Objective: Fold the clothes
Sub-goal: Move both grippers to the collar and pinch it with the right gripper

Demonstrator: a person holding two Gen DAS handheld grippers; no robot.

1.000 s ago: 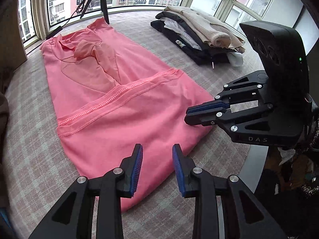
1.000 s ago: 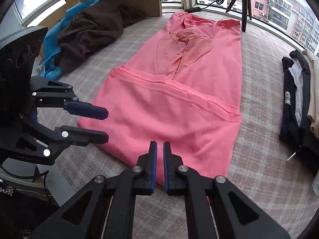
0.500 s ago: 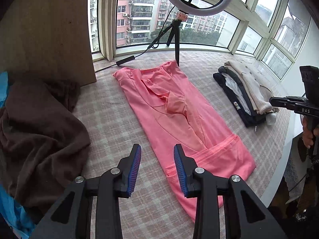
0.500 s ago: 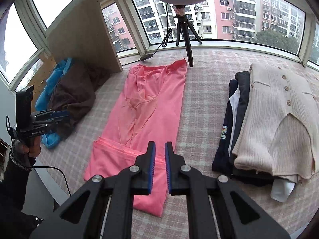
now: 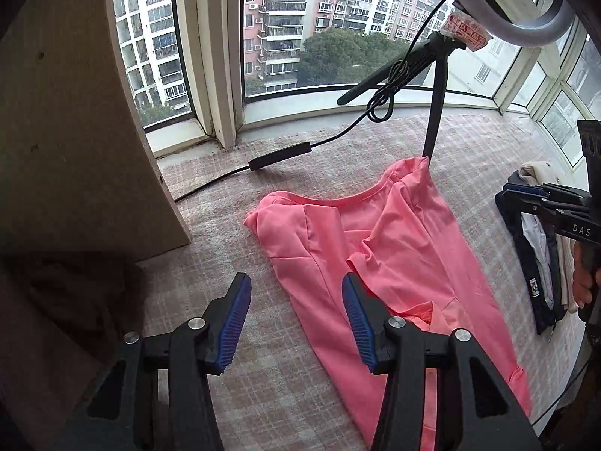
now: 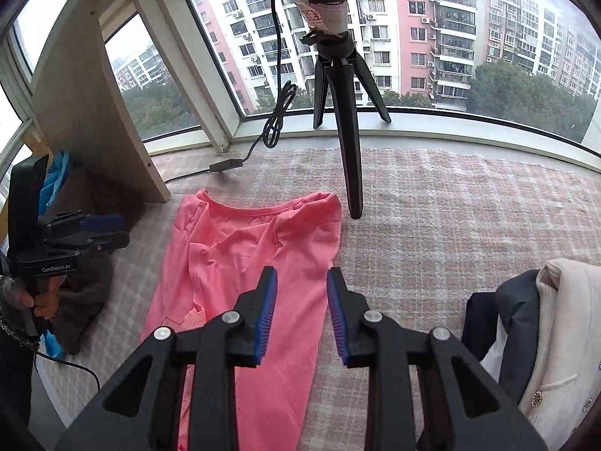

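- Left gripper point(image 5: 296, 323) is wide open with nothing in it, hovering over the left edge of the pink garment point(image 5: 394, 263).
- Right gripper point(image 6: 301, 312) is open too, a narrower gap, empty, above the garment's right side.
- Garment lies flat on the checkered cloth point(image 6: 450, 206), collar end just by the tripod point(image 6: 347, 120).
- Folded pile point(image 6: 544, 338) sits off to the right.
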